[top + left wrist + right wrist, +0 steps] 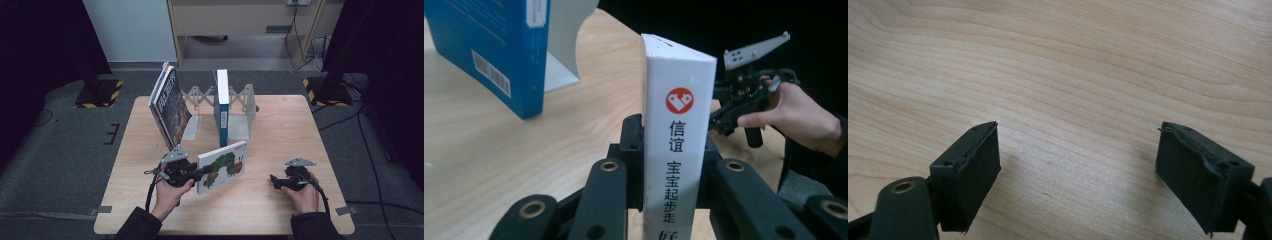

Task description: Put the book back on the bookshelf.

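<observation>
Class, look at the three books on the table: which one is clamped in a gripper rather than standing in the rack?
The caterpillar picture book, clamped at its spine by the left gripper; the blue book and the dark leaning book stand in the rack.

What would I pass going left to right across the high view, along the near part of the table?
Left hand-held gripper, shut on the caterpillar picture book → bare wooden table → right hand-held gripper, jaws apart with nothing between them.

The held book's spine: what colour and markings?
White spine with a red heart logo and black characters, best in the left gripper view.
</observation>
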Available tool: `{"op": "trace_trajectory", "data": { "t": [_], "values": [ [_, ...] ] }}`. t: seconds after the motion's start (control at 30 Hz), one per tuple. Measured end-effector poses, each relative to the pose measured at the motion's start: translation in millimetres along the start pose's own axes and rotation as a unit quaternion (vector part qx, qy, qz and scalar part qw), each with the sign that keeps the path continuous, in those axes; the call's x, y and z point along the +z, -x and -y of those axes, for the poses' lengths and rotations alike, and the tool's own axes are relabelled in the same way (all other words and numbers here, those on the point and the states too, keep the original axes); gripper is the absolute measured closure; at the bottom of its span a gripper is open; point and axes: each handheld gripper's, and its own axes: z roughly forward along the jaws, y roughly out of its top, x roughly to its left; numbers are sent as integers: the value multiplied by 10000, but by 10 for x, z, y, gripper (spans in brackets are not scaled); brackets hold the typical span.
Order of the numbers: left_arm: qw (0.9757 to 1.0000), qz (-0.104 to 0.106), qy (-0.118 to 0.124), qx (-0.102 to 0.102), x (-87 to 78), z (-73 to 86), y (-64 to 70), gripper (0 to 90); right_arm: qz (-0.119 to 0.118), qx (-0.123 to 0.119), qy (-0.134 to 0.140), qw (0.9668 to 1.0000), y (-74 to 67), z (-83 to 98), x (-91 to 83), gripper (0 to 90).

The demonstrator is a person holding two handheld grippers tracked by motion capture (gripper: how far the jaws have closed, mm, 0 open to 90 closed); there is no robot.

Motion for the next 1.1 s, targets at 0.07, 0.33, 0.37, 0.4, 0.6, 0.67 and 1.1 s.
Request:
{"op": "trace_trajectory", "data": {
  "t": [0.07, 0.33, 0.37, 0.4, 0.6, 0.67, 1.1],
  "values": [
    [10000, -36, 53, 34, -15, -46, 4, 745, 3, 5, -41, 10000, 4, 9, 9, 172],
    [9993, -185, 309, -20, 57, -239, -6, 745, 38, -92, -56, 9999, -5, 27, 35, 125],
    [9992, -217, 325, -26, 76, -259, -5, 745, 45, -98, -38, 9999, -5, 30, 40, 118],
    [9991, -245, 332, -31, 90, -273, -4, 745, 44, -96, -36, 9999, -6, 31, 42, 110],
    [9983, -419, 403, -19, 225, -348, 7, 745, 35, -73, 1, 10000, -12, 39, 51, 90],
    [9979, -488, 427, 25, 266, -375, 16, 745, 23, -68, 34, 10000, -12, 48, 55, 84],
    [9947, -829, 604, 33, 479, -494, -16, 744, 18, -68, 185, 9998, -21, 77, 79, 44]
  ]
}}
